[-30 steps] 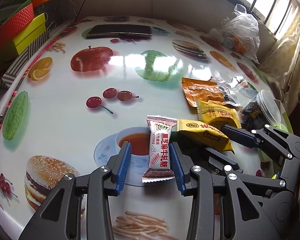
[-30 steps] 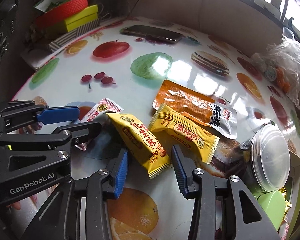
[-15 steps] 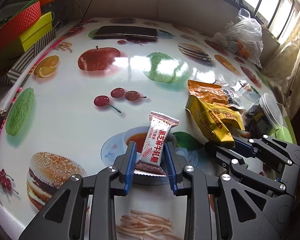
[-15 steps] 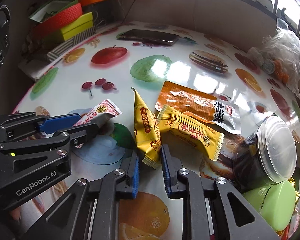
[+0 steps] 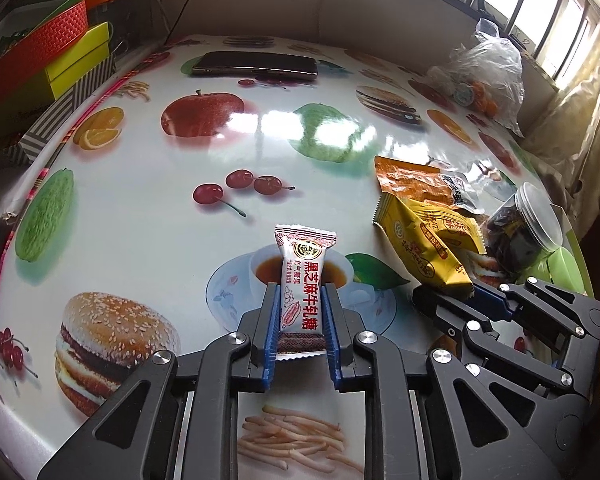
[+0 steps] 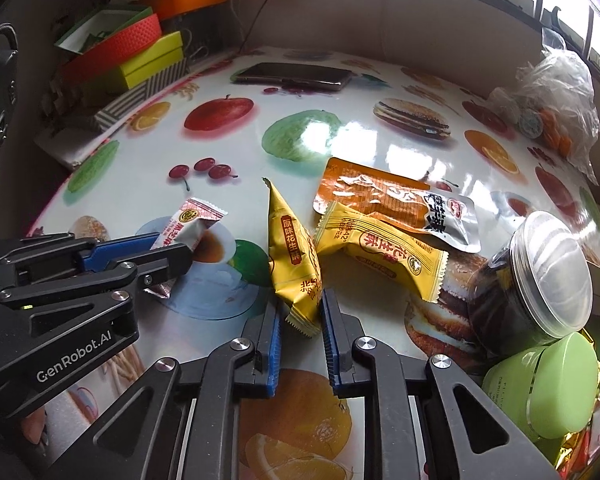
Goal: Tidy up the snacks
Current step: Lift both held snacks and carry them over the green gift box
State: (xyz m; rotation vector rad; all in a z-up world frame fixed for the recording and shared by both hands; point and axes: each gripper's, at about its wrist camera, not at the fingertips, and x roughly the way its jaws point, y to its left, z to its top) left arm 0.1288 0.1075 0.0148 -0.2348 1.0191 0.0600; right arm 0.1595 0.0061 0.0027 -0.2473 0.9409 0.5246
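Note:
My left gripper (image 5: 301, 300) is shut on a white-and-red nougat candy packet (image 5: 304, 276), held upright just above the fruit-print table (image 5: 140, 208). It also shows in the right wrist view (image 6: 188, 226). My right gripper (image 6: 300, 312) is shut on a yellow peanut snack packet (image 6: 294, 260), gripped by its lower end and standing on edge. A second yellow packet (image 6: 384, 254) lies right of it, partly over an orange-and-silver pouch (image 6: 392, 204).
A clear-lidded jar of dark snacks (image 6: 536, 276) and a green tub (image 6: 548, 384) sit at the right edge. A phone (image 5: 256, 65) lies at the far side. A plastic bag (image 5: 484, 80) sits far right. Coloured boxes (image 5: 52, 64) stack left.
Both grippers closed: the left on the candy packet, the right on the yellow packet. Both packets were lifted off the table, the yellow one turned on edge.

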